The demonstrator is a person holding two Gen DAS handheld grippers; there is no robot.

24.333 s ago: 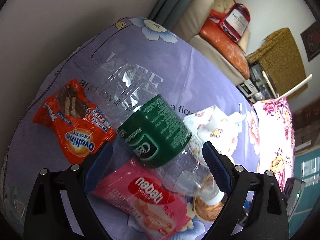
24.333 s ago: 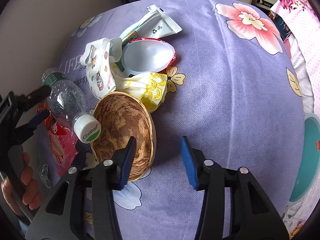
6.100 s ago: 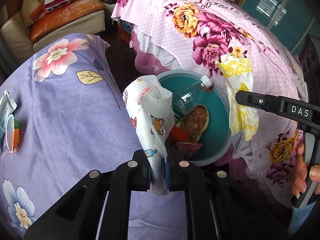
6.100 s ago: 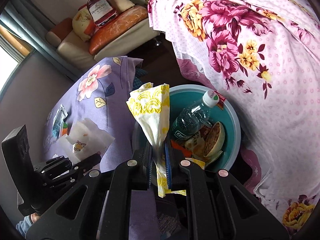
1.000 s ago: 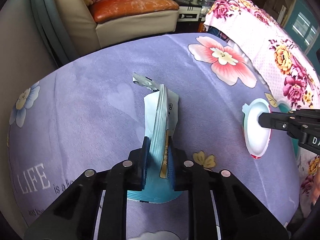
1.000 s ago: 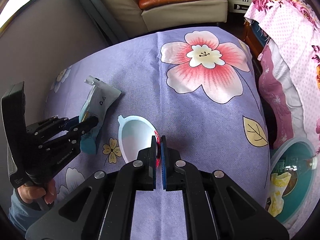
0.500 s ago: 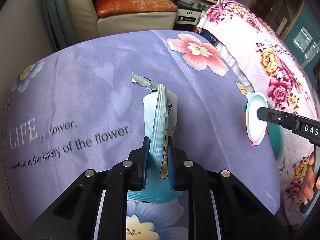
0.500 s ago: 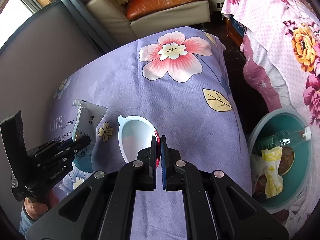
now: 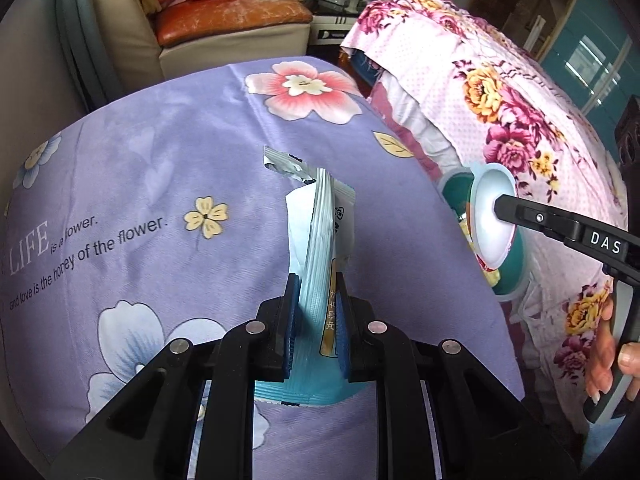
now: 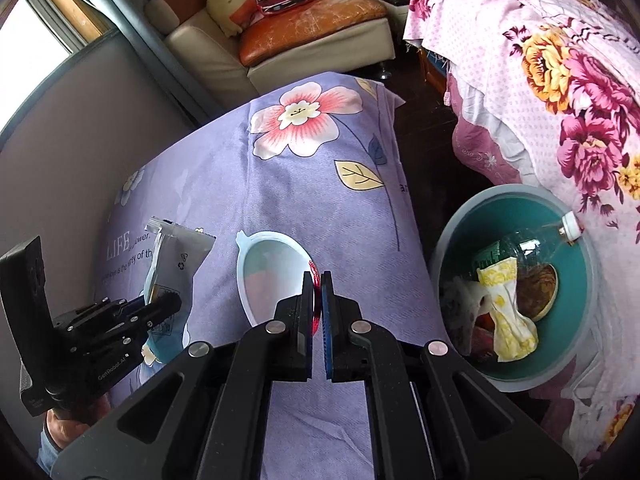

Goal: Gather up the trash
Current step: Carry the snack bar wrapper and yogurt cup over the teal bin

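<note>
The teal bin [image 10: 516,372] beside the purple-covered tabletop [image 10: 320,184] already holds a bottle, a yellow wrapper and other scraps, and the tabletop shows no loose litter, so these two pieces look like the last. The left tool [image 9: 316,320] is clamped on a blue-and-white packet [image 9: 320,232] standing on end, torn top away from the camera. The right tool [image 10: 317,308] pinches the rim of a white plastic lid [image 10: 268,276], held edge-on above the cloth near the bin.

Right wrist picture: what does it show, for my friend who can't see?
The right gripper pinches the rim of a shallow white plastic cup above a purple flowered cloth. To its right, a round teal bin holds a clear plastic bottle and other trash.
</note>
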